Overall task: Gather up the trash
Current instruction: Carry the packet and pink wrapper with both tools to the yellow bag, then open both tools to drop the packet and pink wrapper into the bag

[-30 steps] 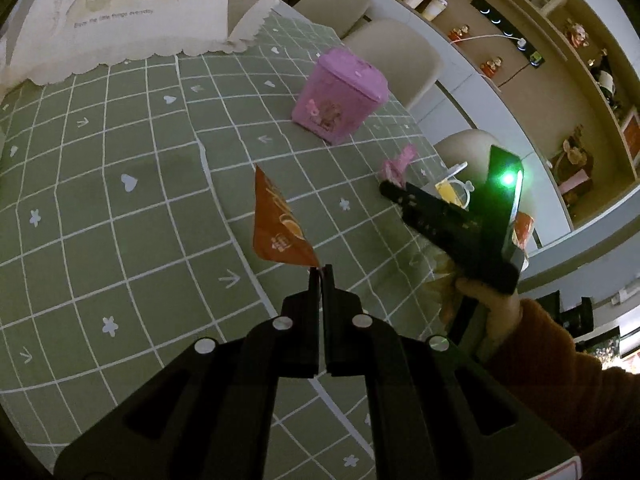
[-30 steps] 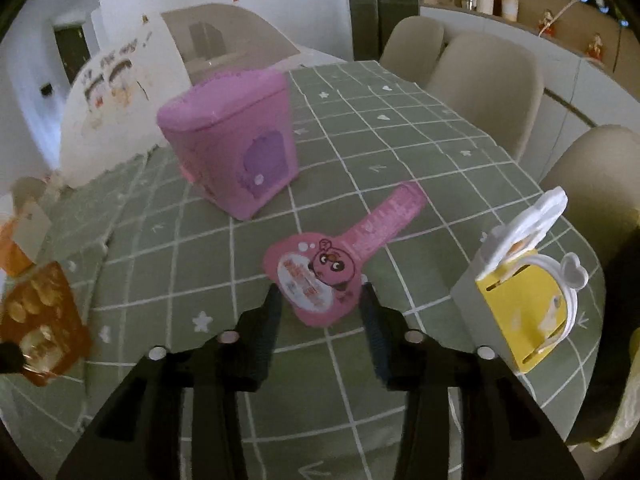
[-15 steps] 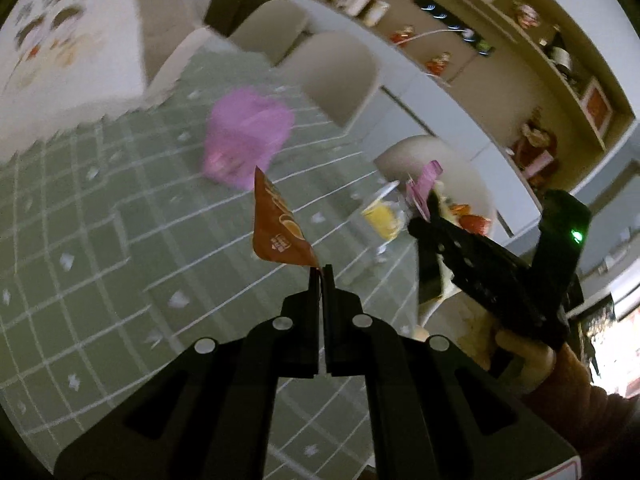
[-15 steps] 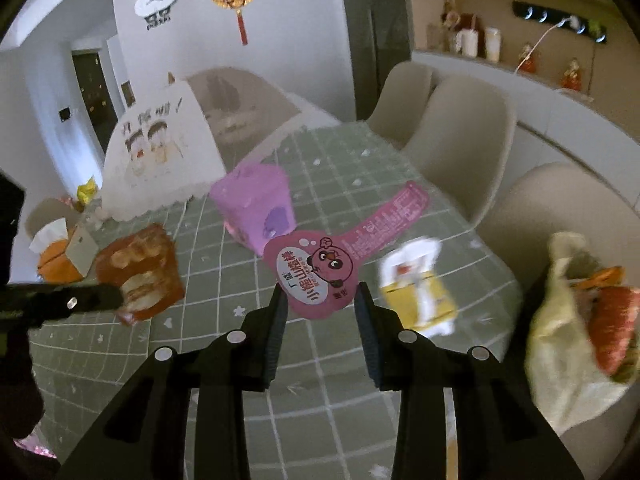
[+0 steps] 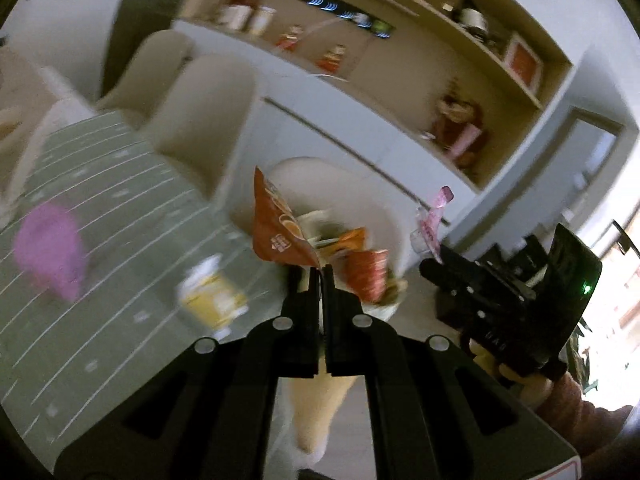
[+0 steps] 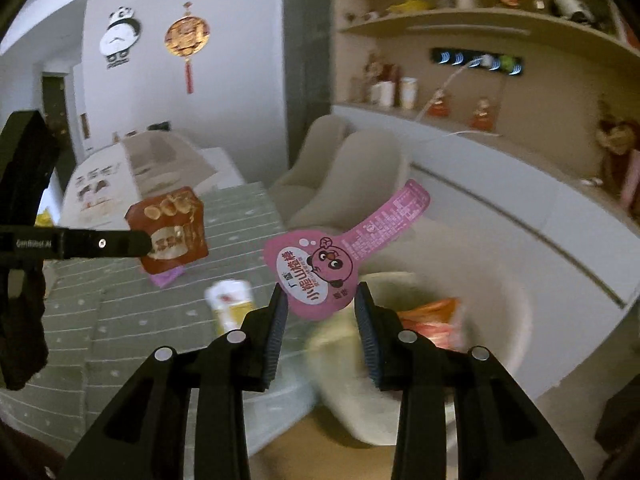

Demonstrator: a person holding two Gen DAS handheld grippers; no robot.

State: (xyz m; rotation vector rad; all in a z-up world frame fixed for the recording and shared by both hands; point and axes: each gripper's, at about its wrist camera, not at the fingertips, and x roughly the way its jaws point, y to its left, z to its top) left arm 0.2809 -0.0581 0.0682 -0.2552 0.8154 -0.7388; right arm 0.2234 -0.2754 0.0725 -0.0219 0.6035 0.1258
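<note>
Both grippers have swung off the table toward the bag on the chair. On the left, the left gripper (image 5: pixel 322 270) pinches an orange wrapper (image 5: pixel 276 226) by its corner. Right gripper (image 6: pixel 320 304) holds the pink wrapper (image 6: pixel 316 268) between half-spread jaws; that loose hold could let it flutter past the trash bag (image 6: pixel 424 320).
</note>
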